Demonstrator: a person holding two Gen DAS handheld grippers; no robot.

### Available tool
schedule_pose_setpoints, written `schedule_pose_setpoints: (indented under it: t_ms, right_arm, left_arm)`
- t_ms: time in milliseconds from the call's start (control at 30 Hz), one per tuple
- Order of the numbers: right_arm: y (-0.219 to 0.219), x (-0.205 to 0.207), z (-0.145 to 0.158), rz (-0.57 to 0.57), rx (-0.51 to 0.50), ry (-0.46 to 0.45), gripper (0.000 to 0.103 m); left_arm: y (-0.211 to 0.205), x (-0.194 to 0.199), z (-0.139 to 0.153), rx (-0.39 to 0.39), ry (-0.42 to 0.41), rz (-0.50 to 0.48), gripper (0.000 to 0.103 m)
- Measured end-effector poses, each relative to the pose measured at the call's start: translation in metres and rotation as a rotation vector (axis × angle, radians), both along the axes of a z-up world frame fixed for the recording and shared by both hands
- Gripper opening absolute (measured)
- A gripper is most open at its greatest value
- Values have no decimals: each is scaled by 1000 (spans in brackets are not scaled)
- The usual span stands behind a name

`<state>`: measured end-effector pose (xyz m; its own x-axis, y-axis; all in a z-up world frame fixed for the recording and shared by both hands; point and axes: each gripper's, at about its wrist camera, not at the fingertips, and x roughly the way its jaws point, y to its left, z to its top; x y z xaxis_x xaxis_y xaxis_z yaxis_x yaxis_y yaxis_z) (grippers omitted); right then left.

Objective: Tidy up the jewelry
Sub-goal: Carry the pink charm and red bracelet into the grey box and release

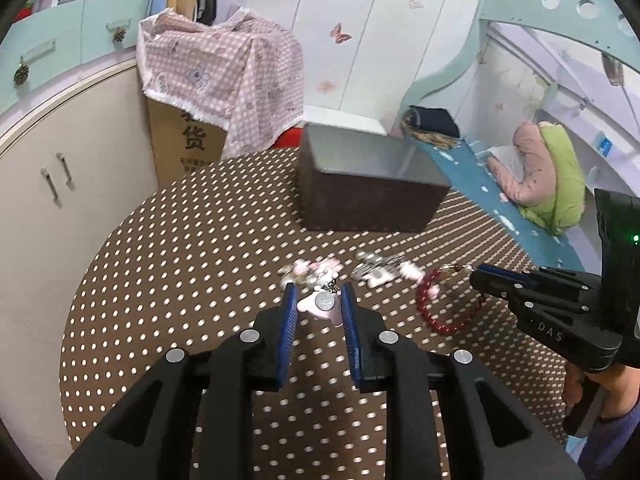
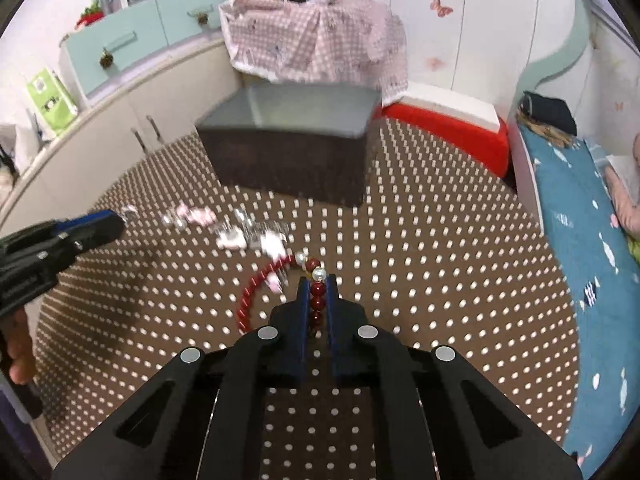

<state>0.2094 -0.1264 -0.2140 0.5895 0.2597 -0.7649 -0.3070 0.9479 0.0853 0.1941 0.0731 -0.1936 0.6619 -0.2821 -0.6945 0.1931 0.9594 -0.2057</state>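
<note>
Both grippers have jewelry in hand, but none visibly sits in the dark box at the far side of the dotted tabletop. The left gripper has its fingers narrowed on a pink charm; the right gripper pinches the red bead bracelet. Loose pink and silver pieces lie between, unsorted.

The table carries a brown cover patterned with regular white dots; the box standing on it is dark brown outside with a grey interior. The bracelet consists of dark red beads with one white pearl-like bead, and the charm is pale pink with a silver disc. Both the left gripper and the right gripper are black with blue pads; the cloth over the tan carton is pink-and-white checked.
</note>
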Motion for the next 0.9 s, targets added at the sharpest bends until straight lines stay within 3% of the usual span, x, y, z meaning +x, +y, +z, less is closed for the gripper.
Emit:
schedule_pose_setpoints:
  t_ms: [333,600,900]
  right_arm:
    - [-6,0,53,26,31,-93,8]
    - [-2,28,98,42,41,-170,8]
    - [8,83,117,45,61,-186,8]
  left_arm:
    - [-21,9,39,-45,-66,-87,21]
    - [-35,49,71,-68,-89,-147,21]
    - [-48,119,77,-67,-15,-175,21]
